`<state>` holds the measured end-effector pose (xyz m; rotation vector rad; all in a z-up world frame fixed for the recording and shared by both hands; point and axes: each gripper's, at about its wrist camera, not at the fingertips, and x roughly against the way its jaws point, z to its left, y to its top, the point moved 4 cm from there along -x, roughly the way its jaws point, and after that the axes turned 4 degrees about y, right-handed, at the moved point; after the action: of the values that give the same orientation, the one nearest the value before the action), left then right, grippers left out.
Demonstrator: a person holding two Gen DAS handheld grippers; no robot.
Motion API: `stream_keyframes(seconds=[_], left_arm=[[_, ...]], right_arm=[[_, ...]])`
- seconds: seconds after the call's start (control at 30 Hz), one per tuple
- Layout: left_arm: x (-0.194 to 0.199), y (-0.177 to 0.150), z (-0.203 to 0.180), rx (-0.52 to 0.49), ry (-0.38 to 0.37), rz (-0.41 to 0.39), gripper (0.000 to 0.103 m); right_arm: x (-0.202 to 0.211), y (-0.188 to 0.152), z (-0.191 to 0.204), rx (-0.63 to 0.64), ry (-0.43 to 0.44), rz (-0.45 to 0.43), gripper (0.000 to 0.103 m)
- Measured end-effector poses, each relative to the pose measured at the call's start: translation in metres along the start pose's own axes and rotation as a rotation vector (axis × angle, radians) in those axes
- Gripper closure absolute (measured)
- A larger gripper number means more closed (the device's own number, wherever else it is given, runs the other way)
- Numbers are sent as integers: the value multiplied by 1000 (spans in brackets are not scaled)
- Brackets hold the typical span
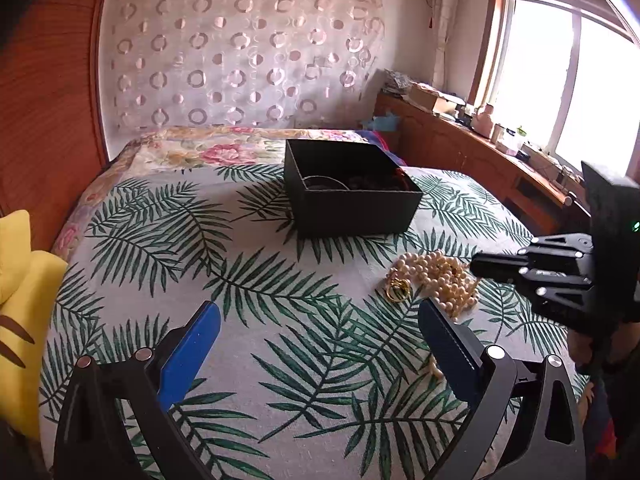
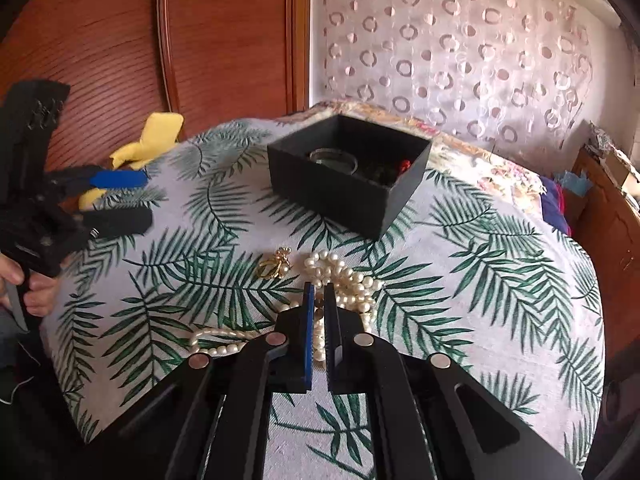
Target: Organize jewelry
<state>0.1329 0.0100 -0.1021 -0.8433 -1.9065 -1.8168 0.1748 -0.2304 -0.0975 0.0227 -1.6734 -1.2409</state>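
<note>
A heap of pearl necklace (image 1: 440, 276) (image 2: 348, 280) lies on the leaf-print bedcover (image 1: 280, 328), with a small gold piece (image 1: 398, 290) (image 2: 276, 266) just to its left. My right gripper (image 2: 319, 290) (image 1: 476, 266) is shut on the pearl strand; beads show in the thin gap between its pads. Beyond the pearls stands an open black box (image 1: 352, 196) (image 2: 348, 184) holding a round glass item and dark jewellery. My left gripper (image 1: 319, 307) (image 2: 148, 200) hangs open left of the pearls with nothing between its blue pads.
A yellow plush toy (image 1: 16, 300) (image 2: 152, 140) lies at the bed's left edge against a wooden wardrobe (image 2: 100, 40). A cluttered wooden sideboard (image 1: 480, 136) runs under the window on the right. A person's hand (image 2: 36, 292) holds the left gripper's handle.
</note>
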Motion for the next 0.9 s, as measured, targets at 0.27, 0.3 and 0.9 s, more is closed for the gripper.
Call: stream_keyframes(seconds=[0.27, 0.3, 0.9], left_arm=[[-6, -6, -15, -28, -20, 18, 8], [-8, -6, -19, -39, -24, 20, 8], [-27, -4, -75, -133, -159, 69, 39]], right_arm=[[44, 15, 1, 7, -11, -100, 98], [53, 19, 1, 7, -10, -120, 98], [152, 54, -22, 36, -107, -307, 98]])
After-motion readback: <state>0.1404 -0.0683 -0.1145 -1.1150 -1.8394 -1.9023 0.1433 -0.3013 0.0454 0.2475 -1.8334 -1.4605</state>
